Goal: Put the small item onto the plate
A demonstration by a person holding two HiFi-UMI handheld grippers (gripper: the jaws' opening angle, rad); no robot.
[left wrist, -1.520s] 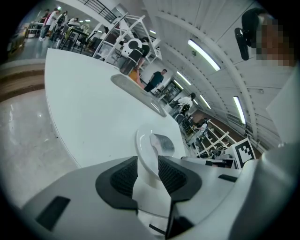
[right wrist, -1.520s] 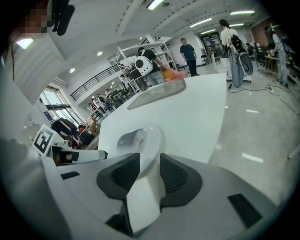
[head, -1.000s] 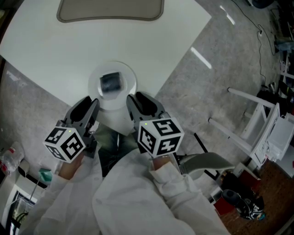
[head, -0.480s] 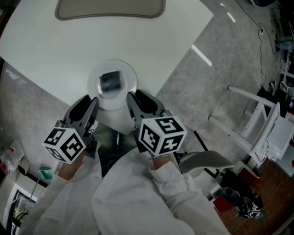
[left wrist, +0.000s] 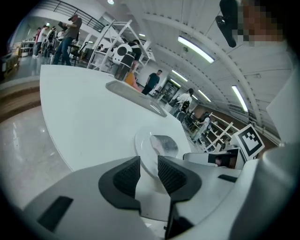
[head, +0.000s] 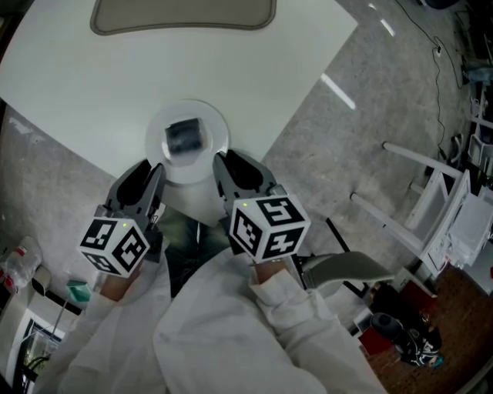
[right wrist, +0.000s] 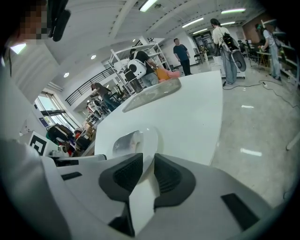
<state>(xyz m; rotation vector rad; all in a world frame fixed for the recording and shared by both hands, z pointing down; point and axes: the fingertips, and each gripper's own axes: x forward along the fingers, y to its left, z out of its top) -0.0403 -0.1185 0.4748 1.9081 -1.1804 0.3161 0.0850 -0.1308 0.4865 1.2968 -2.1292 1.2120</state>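
As the right gripper (right wrist: 144, 163) has just been closing its jaws to a narrow gap, w/ the rim of the plate (head: 159, 125) lined up in it but pads not seen pressing, and the left gripper (left wrist: 149, 164) sits likewise narrow & empty at the rim's other side, best move, I'd judge, is backing both straight off w/o a nudge: small item (head: 184, 138) already lies mid-plate, plate by the near corner of the table (head: 254, 85), so a bump could send it over. Beige tray (head: 185, 17) at far edge; grey floor (head: 347, 154), white rack (head: 431, 192) at right, people far off
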